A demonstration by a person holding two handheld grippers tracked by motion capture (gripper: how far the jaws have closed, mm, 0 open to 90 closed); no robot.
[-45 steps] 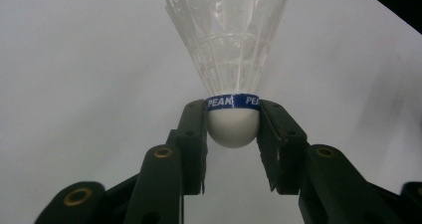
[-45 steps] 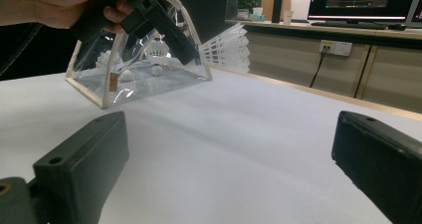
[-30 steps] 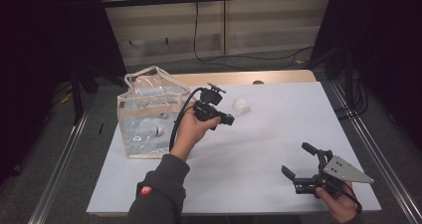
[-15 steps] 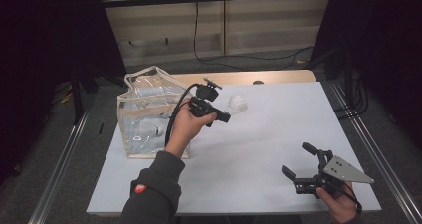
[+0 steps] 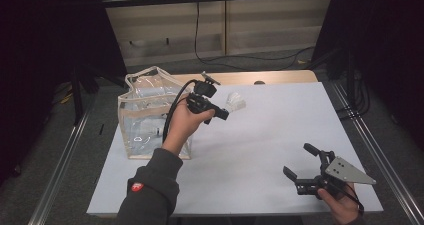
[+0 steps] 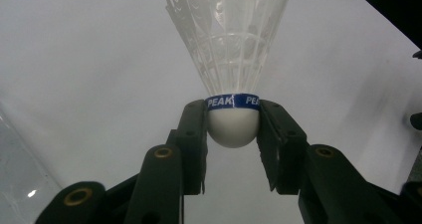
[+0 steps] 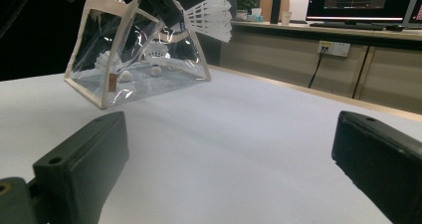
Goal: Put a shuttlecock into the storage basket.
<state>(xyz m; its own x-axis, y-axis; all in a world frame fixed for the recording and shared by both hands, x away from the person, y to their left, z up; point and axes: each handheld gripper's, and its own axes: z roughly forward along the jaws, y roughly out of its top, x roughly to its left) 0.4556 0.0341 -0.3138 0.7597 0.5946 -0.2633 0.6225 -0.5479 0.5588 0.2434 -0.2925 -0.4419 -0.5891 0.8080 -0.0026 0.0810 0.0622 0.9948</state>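
Lab, black curtains (image 5: 50, 30), monitor (image 7: 358, 2), camera-rigged table (image 5: 280, 130)

In the left gripper view the shuttlecock's (image 6: 231, 59) feather tips run off the top edge, and the bag (image 6: 15, 179) beside it is a blurred sliver at the left edge. In the right gripper view the hand above the bag (image 7: 134, 59) is cut by the top edge; things inside the bag are too small to tell apart. In the high view the sleeve (image 5: 150, 190) hides the bag's near corner.
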